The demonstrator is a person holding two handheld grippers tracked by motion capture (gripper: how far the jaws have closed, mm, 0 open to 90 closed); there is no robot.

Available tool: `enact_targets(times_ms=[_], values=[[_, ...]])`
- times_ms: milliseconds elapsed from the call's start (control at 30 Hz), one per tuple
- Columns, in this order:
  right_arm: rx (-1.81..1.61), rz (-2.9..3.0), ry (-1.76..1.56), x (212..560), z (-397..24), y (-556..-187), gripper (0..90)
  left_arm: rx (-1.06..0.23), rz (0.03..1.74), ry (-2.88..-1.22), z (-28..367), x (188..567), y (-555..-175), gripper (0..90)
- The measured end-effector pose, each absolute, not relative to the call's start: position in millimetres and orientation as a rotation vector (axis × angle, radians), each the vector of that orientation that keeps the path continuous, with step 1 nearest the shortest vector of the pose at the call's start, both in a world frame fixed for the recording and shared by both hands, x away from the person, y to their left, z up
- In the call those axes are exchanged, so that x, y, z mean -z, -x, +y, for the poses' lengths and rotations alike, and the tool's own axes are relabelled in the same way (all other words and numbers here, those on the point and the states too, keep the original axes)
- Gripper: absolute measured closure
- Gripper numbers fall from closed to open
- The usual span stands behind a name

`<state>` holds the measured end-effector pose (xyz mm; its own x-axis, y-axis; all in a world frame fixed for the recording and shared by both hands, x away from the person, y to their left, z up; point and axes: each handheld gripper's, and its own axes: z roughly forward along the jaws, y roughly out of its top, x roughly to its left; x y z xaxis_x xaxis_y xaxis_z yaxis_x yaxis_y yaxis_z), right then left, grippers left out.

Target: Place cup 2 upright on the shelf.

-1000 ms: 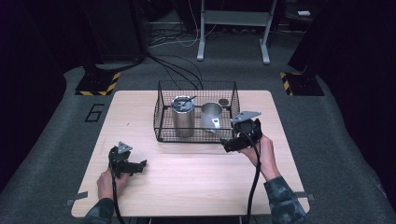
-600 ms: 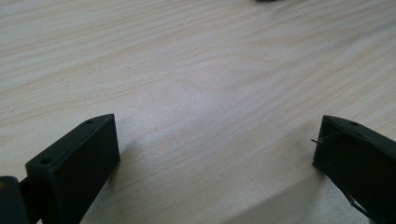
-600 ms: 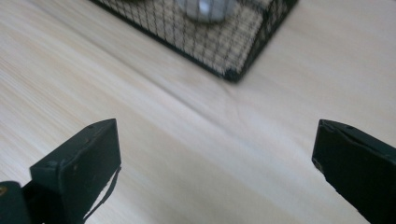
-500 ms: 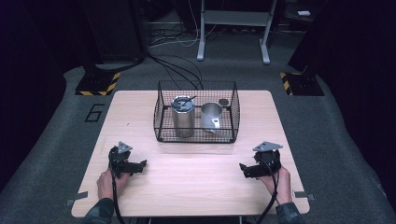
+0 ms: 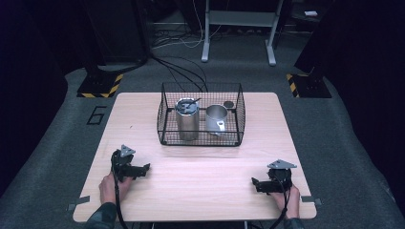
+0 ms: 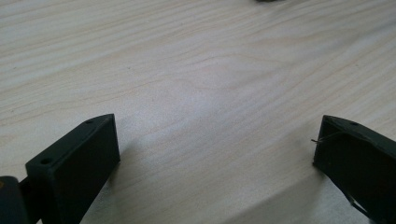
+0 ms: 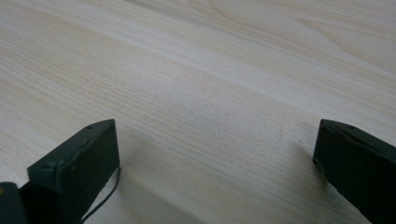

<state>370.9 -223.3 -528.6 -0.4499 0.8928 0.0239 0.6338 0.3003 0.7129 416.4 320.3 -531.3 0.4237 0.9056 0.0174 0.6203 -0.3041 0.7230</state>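
A black wire basket (image 5: 200, 138) stands at the middle back of the wooden table (image 5: 200, 186). Inside it a tall steel canister (image 5: 186, 119) with a lid stands at the left, a steel mug (image 5: 216, 119) beside it, and a small dark round thing (image 5: 229, 104) at the back right. My left gripper (image 5: 143, 168) rests on the table at the front left, open, with bare wood between its jaws (image 6: 210, 149). My right gripper (image 5: 255, 183) lies at the front right, also open and empty (image 7: 215, 149).
The table's front edge (image 5: 191, 220) runs just below both hands. Cables trail from each gripper off the front. Beyond the table are a grey carpet floor, striped floor blocks (image 5: 100, 86) and a metal stand (image 5: 239, 28).
My right gripper has drawn back from the basket's right front corner to the table's front right and set down. The left gripper has stayed put.
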Motion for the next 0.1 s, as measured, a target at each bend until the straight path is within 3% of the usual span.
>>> enact_targets(times_ms=[100], values=[[-0.924, 2.176, -1.367, 530.3, -221.5, -371.0, 0.0, -0.57, 1.285, -2.036, 320.3, 531.3, -416.4, 0.0]])
